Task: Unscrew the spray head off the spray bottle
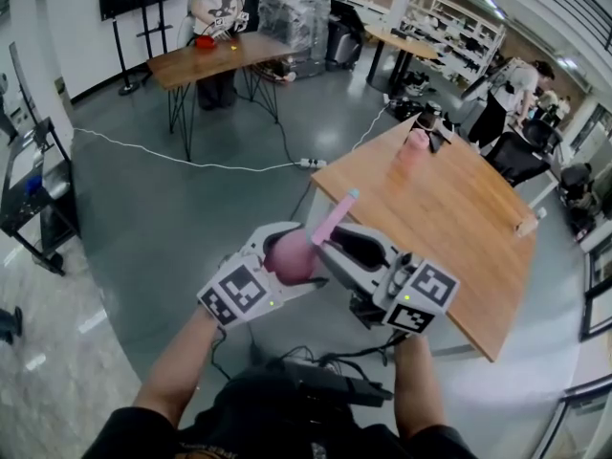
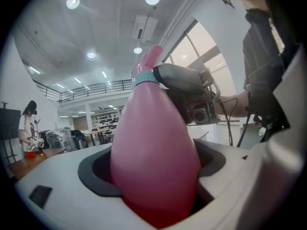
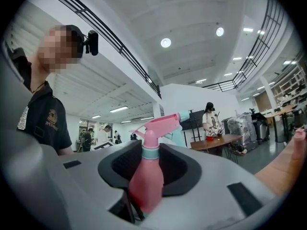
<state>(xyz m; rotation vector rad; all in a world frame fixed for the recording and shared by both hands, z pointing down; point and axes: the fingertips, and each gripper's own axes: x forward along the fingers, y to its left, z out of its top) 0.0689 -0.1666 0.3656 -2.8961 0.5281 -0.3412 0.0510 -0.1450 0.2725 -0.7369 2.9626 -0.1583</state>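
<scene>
Head view: I am holding the spray bottle (image 1: pixel 292 258) in the air at lower centre of the frame, in front of the near corner of the wooden table (image 1: pixel 449 218). My left gripper (image 1: pixel 292 247) is clamping its rounded, smooth pink body. My right gripper (image 1: pixel 330 249) is meeting it from the right at the neck. The slim pink spray head (image 1: pixel 337 216), tipped with a teal nozzle, is pointing to the upper right.

Left gripper view: the glossy, teardrop-shaped body (image 2: pixel 153 143) is filling the gap between my jaws, and both dark curved pads are pressing on it.

Right gripper view: my jaws are standing partly closed around the tapering neck (image 3: pixel 146 186). The matte black pads appear to be touching it low down. The teal collar (image 3: pixel 149 152) and the angular head (image 3: pixel 160 126) are rising above them.
</scene>
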